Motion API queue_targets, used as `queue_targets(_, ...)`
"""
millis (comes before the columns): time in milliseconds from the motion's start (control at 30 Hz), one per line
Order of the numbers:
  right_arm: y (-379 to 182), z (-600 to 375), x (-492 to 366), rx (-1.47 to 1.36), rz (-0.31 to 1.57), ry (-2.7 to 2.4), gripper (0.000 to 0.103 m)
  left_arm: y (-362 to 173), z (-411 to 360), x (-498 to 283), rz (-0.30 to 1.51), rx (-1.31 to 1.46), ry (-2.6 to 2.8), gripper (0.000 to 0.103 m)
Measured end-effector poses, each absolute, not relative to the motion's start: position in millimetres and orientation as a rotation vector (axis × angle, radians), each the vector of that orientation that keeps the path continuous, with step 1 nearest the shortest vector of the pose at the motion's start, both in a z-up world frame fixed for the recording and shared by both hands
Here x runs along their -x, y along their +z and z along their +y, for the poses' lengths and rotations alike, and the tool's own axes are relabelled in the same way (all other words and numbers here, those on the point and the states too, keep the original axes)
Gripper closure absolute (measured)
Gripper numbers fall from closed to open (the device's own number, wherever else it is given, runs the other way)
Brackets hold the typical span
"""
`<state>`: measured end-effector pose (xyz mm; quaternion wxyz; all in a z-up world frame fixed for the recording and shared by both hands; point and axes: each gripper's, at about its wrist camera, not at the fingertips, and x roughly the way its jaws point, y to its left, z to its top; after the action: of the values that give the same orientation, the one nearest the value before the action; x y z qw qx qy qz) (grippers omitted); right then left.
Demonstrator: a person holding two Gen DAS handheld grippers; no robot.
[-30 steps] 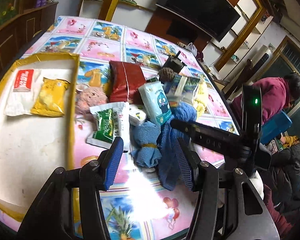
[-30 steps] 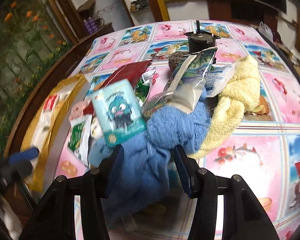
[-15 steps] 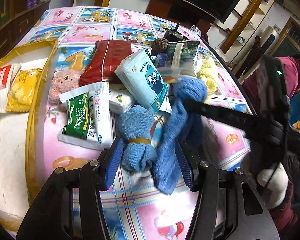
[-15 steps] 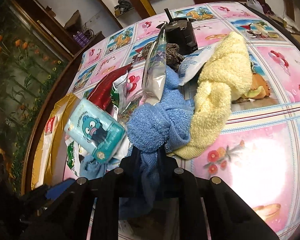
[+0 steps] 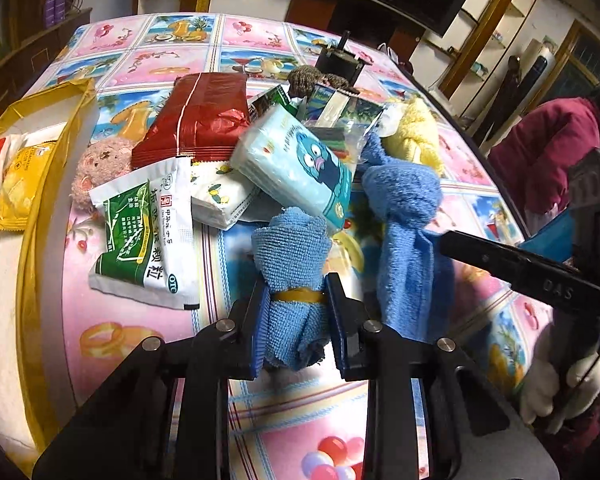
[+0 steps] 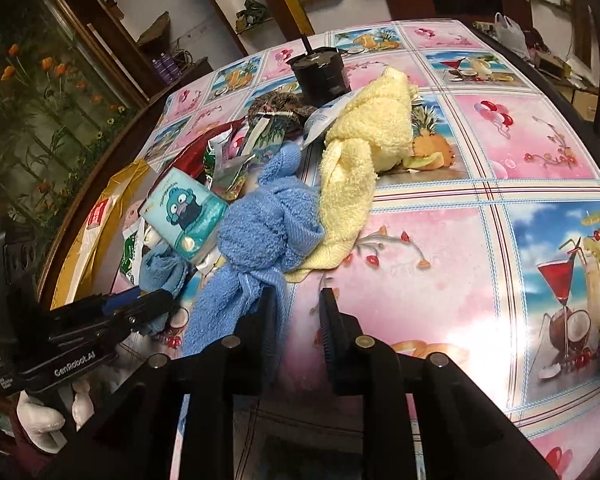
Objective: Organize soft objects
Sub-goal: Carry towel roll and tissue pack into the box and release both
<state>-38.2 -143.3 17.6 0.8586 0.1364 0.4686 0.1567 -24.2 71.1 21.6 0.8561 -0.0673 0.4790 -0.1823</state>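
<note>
The left gripper (image 5: pixel 296 300) clamps the banded blue cloth (image 5: pixel 292 264) at the pile's near edge — lift straight up. The right gripper (image 6: pixel 296 308) sits part-open, empty, beside the knotted blue towel (image 6: pixel 268 236).

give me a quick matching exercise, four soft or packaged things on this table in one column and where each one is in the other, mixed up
Things:
1. small blue cloth roll with a yellow band
2. big knotted blue towel
3. yellow terry towel
4. yellow snack packet

Places:
A. in the gold-edged tray
B. between the left tool's fingers
C. just left of the right tool, outside its fingers
D. draped behind the knotted blue towel

Pairs: 1-B, 2-C, 3-D, 4-A
</note>
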Motion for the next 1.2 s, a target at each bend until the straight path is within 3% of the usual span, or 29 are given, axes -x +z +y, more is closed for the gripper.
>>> queue_targets(67,18,-140,31,-0.309,0.979,0.329,0.056,28,73,30,0.994,0.160,-0.393,0.078)
queue_targets(133,18,-135,24,-0.318,0.965,0.313,0.050,35,77,36,0.978,0.179,-0.404,0.078)
queue_targets(333,10,-117,4,-0.324,0.973,0.267,0.048,52,93,51,0.948,0.247,-0.437,0.078)
queue_targets(367,10,-115,4,-0.320,0.973,0.268,0.052,54,95,53,0.941,0.253,-0.436,0.078)
queue_targets(433,12,-109,6,-0.302,0.965,0.292,0.075,58,106,57,0.923,0.276,-0.430,0.078)
queue_targets(500,13,-108,9,-0.299,0.962,0.301,0.079,62,119,62,0.909,0.306,-0.426,0.078)
queue_targets(567,16,-110,14,-0.318,0.958,0.320,0.092,65,135,66,0.893,0.345,-0.420,0.078)
queue_targets(667,26,-118,25,-0.363,0.934,0.358,0.099,69,163,72,0.866,0.395,-0.389,0.077)
queue_targets(900,65,-115,48,-0.347,0.838,0.410,0.101,70,234,89,0.809,0.511,-0.277,0.077)
queue_targets(1100,71,-82,43,-0.137,0.817,0.382,0.090,62,267,101,0.798,0.563,-0.230,0.077)
queue_targets(1167,64,-54,36,-0.047,0.863,0.458,0.053,59,269,102,0.798,0.571,-0.227,0.077)
queue_targets(1200,60,-40,32,0.011,0.870,0.475,0.046,59,271,104,0.798,0.577,-0.226,0.077)
